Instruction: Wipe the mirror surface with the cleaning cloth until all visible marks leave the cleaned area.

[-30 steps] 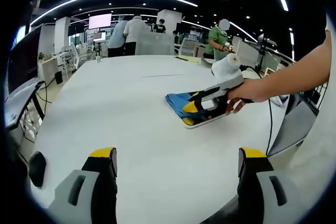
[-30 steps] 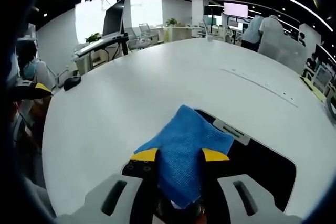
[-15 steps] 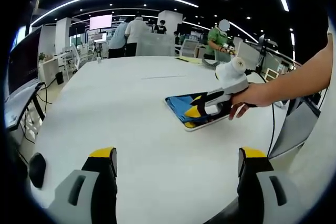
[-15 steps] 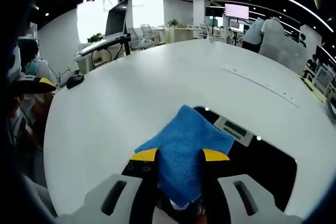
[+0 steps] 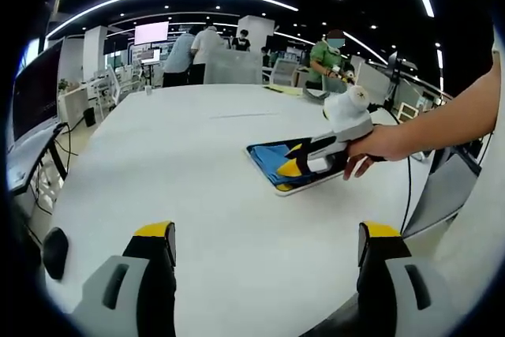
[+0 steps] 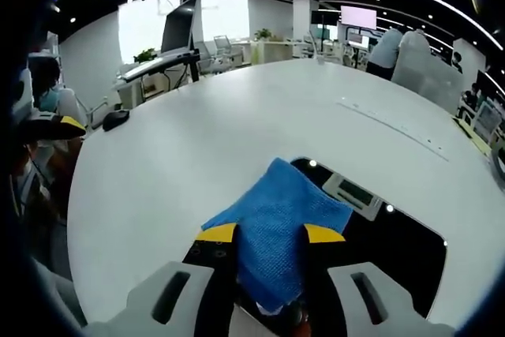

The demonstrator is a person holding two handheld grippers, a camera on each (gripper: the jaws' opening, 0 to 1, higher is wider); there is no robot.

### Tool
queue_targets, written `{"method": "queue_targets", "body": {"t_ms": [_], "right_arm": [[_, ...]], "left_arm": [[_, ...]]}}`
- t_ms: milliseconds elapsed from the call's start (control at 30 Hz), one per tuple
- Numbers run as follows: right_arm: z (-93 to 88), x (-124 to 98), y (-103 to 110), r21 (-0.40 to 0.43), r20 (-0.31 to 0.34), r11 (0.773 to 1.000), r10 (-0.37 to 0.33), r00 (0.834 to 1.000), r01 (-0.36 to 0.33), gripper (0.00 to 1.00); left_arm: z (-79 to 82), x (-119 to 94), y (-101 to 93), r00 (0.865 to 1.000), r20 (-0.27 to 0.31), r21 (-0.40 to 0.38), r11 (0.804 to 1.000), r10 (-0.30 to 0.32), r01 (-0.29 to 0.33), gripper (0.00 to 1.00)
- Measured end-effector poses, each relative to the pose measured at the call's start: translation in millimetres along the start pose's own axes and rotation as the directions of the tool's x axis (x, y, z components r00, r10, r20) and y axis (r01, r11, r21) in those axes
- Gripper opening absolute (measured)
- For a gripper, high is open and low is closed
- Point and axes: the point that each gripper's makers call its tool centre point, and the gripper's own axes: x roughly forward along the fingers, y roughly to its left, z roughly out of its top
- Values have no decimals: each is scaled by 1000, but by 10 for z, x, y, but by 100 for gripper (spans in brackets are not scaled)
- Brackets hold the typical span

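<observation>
- Right gripper (image 6: 270, 234), right gripper view: jaws clenched on the blue cleaning cloth (image 6: 274, 226), which is pressed flat on the mirror (image 6: 379, 234); the dark glass reflects ceiling lights.
- Left gripper (image 5: 268, 234), left gripper view: jaws spread wide, holding nothing, hovering over bare white table (image 5: 197, 171).
- Farther out in that view: the mirror (image 5: 272, 165) lies flat mid-table, and the person's hand (image 5: 371, 146), forearm reaching in from the right, grips the right gripper (image 5: 293, 163) angled down onto it.
- Against a second ago: mirror and cloth barely shifted; left gripper unmoved.
- Background: people (image 5: 196, 45) standing at desks.
</observation>
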Motion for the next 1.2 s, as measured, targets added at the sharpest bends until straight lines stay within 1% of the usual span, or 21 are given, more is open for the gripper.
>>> {"method": "queue_targets", "body": {"t_ms": [133, 200, 367, 433, 500, 533, 633, 733, 833, 1133, 1200], "right_arm": [[22, -8, -6, -3, 5, 1000, -5, 1000, 5, 31], [58, -10, -26, -6, 19, 1000, -12, 1000, 12, 32], [152, -25, -69, 0, 40, 1000, -24, 999, 24, 32], [171, -23, -82, 5, 42, 1000, -28, 999, 28, 29], [153, -14, -101, -1, 28, 999, -35, 999, 35, 21], [147, -11, -110, -5, 24, 999, -39, 999, 40, 19], [128, 13, -103, 12, 16, 999, -33, 999, 33, 19], [110, 39, -122, 6, 6, 999, -41, 999, 41, 18], [76, 55, -131, 19, -8, 999, -45, 999, 45, 18], [37, 75, -125, 62, -15, 997, -36, 999, 37, 17], [40, 71, -121, 48, -12, 998, -35, 999, 35, 18]], "left_arm": [[2, -30, 12, 1000, 1, 3, 1000, 3, -3, 97], [4, -43, 18, 1000, 2, 3, 1000, 5, -5, 97], [1, -75, 24, 1000, 3, 4, 1000, 8, -8, 97], [-7, -88, 32, 1000, 4, 4, 1000, 9, -9, 97], [-12, -105, 28, 1000, 7, 3, 1000, 10, -10, 97], [-18, -111, 31, 1000, 6, 2, 1000, 10, -10, 97], [-45, -137, 38, 1000, 3, 3, 1000, 11, -11, 97], [-84, -172, 69, 1000, -1, -2, 1000, 15, -15, 97], [-103, -196, 95, 1000, -3, -4, 1000, 19, -19, 97], [-94, -219, 103, 1000, 2, -7, 1000, 23, -23, 97], [-90, -217, 96, 1000, 2, -6, 1000, 23, -23, 97]]}}
